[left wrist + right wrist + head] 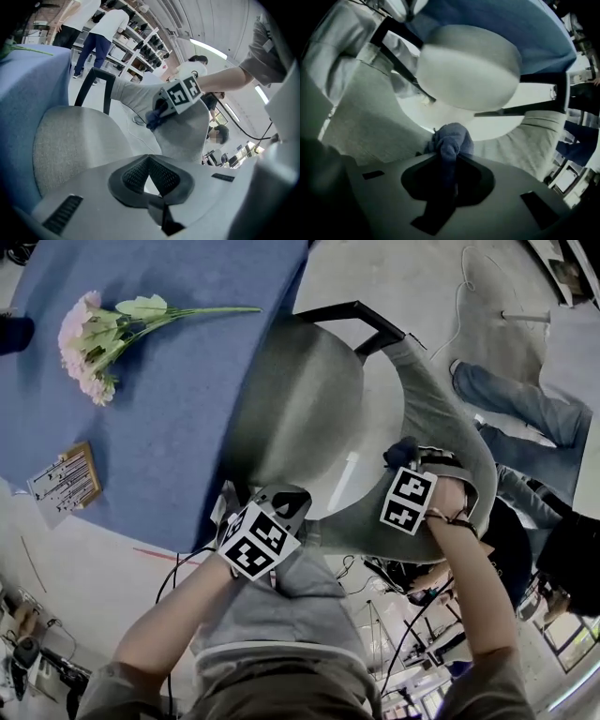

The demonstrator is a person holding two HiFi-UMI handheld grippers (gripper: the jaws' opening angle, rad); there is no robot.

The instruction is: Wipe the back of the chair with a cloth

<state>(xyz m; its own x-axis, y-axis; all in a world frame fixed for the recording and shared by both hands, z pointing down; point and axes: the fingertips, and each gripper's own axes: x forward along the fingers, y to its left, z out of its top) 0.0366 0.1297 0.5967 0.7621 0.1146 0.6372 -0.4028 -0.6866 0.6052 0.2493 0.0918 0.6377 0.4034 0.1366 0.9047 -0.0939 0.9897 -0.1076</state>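
Note:
The grey chair's round seat (300,399) is tucked against the table, and its curved fabric back (441,418) sweeps round the right side. My right gripper (403,457) is shut on a bunched blue cloth (401,448) and holds it against the inner face of the back. The right gripper view has the cloth (451,138) pinched between the jaws, with the back (370,122) to the left and the seat (468,65) above. My left gripper (279,502) is shut and empty by the near end of the back. Its view looks over the seat (75,140) toward the cloth (153,119).
A blue table (178,399) at upper left carries pink flowers (89,343) and a printed card (66,482). The chair's black armrest (361,320) sticks out at the far side. A person's legs (525,418) lie on the floor at right. People stand by the shelves (140,47).

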